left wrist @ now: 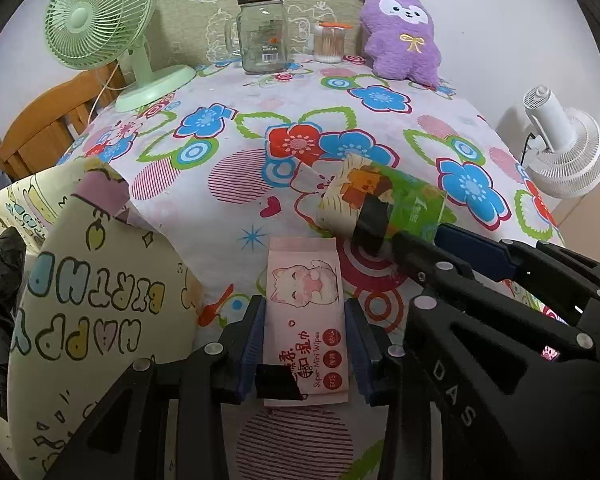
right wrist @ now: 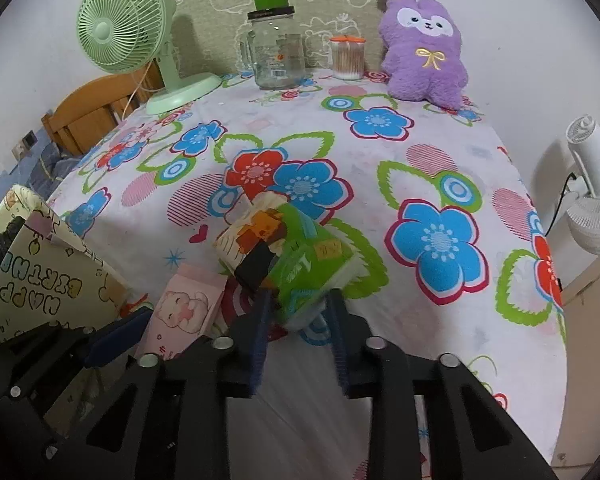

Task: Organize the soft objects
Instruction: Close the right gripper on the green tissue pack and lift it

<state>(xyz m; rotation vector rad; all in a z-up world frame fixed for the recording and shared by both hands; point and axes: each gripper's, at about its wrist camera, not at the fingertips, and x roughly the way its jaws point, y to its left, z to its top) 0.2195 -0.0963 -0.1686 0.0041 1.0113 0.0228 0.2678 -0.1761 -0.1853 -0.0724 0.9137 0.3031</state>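
Two soft packs sit near the front edge of the flowered tablecloth (left wrist: 228,152), one per claw. Our left gripper (left wrist: 305,344) straddles the pink flat wet-wipes pack (left wrist: 305,312), whose long axis runs straight ahead between the parted fingers; we cannot tell whether the pads touch it. Our right gripper (right wrist: 298,344) is clamped on the near end of the green-and-cream tissue pack (right wrist: 288,256), which angles up and left. Just left stands the open cream "Happy Birthday" gift bag (left wrist: 96,304), likely the destination. Well behind stand the purple plush toy (left wrist: 400,32), glass jar (left wrist: 262,36) and green fan (left wrist: 100,16), out of the way.
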